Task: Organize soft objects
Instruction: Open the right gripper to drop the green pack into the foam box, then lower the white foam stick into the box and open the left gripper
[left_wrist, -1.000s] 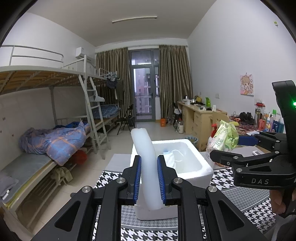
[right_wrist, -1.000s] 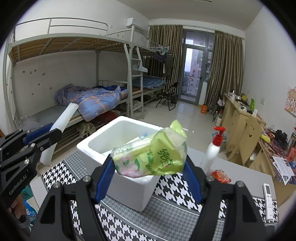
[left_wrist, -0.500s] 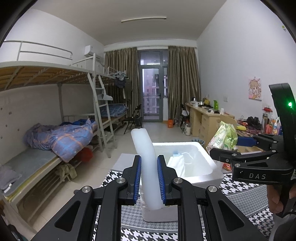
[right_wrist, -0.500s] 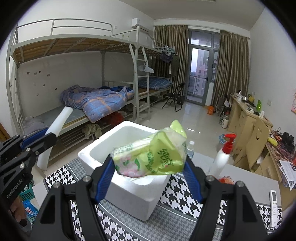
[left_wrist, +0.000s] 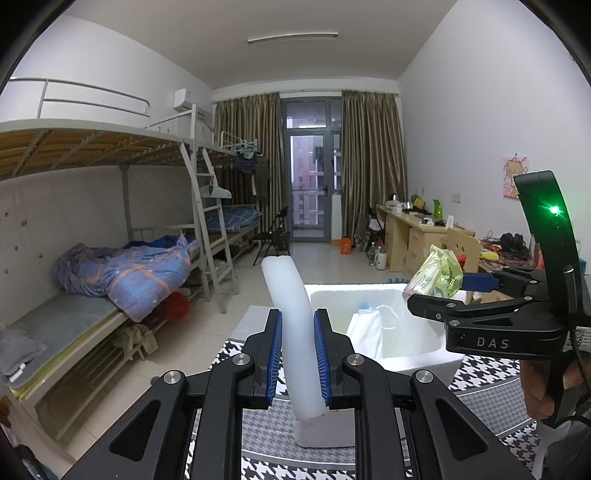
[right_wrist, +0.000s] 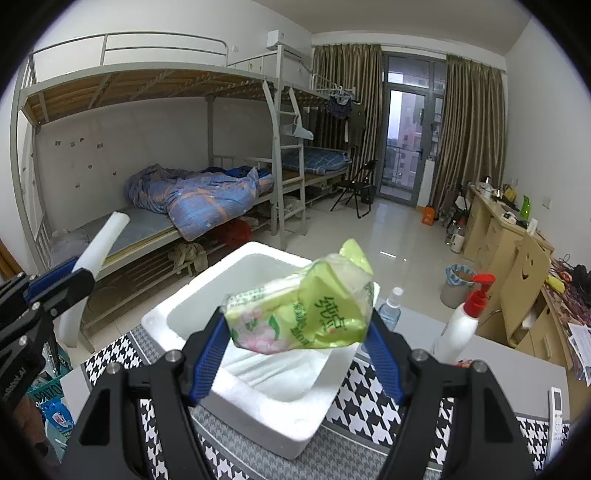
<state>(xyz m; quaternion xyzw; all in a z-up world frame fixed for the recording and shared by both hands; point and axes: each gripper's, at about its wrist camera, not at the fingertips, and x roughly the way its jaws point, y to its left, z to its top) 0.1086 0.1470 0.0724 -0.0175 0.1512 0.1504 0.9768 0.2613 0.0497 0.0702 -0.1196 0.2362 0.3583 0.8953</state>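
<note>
My left fingers (left_wrist: 297, 353) clamp a white foam tube (left_wrist: 291, 332) mid-length; light and springy, it bends. My right fingers (right_wrist: 297, 345) grip a soft green tissue pack (right_wrist: 303, 314) by its ends above the foam box (right_wrist: 295, 424) on the bench (right_wrist: 369, 454), where it should drop harmlessly.

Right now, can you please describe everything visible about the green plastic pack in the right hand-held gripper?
The soft green plastic tissue pack is crumpled, with pink flowers and dark printed characters on its wrapper. The right hand-held gripper clamps it by both ends between blue pads, tilted, one corner pointing up. It hangs above the white foam box, touching nothing else.
</note>
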